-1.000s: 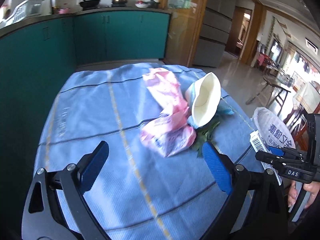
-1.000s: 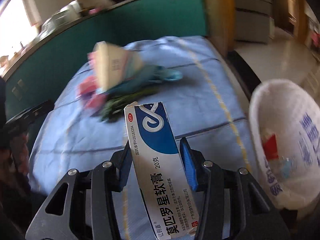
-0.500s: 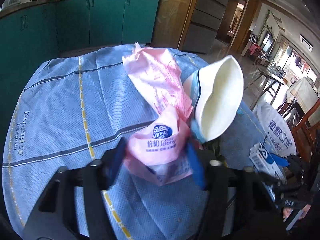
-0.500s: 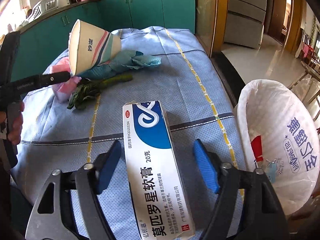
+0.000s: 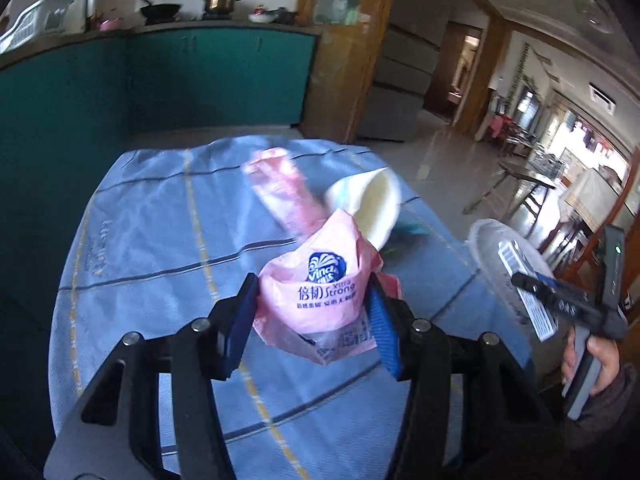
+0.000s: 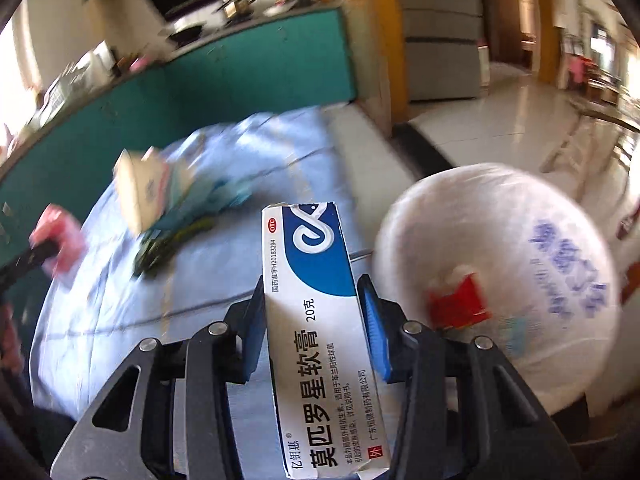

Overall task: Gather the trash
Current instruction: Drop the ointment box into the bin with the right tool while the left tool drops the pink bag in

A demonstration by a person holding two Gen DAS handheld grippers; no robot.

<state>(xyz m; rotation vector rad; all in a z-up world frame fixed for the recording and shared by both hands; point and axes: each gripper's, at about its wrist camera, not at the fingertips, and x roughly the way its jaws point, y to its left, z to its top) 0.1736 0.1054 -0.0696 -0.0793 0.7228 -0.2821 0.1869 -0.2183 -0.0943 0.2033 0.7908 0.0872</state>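
My left gripper (image 5: 310, 312) is shut on a crumpled pink tissue wrapper (image 5: 320, 296) and holds it above the blue tablecloth (image 5: 160, 248). My right gripper (image 6: 316, 320) is shut on a white and blue ointment box (image 6: 316, 320), just left of the white trash bag (image 6: 496, 292). The right gripper with the box (image 5: 528, 296) also shows in the left wrist view, over the bag (image 5: 496, 276). A paper cup (image 5: 378, 208) lies on its side on the cloth, beside a teal wrapper and green scraps (image 6: 168, 244).
Teal kitchen cabinets (image 5: 160, 76) stand behind the table. A wooden door frame (image 5: 344, 52) and tiled floor (image 6: 500, 116) lie to the right. The trash bag hangs off the table's right edge and holds a red scrap (image 6: 460, 300).
My left gripper closed on the pink wrapper and lifted it back from the cup. My right gripper closed on the ointment box again and swung toward the trash bag.
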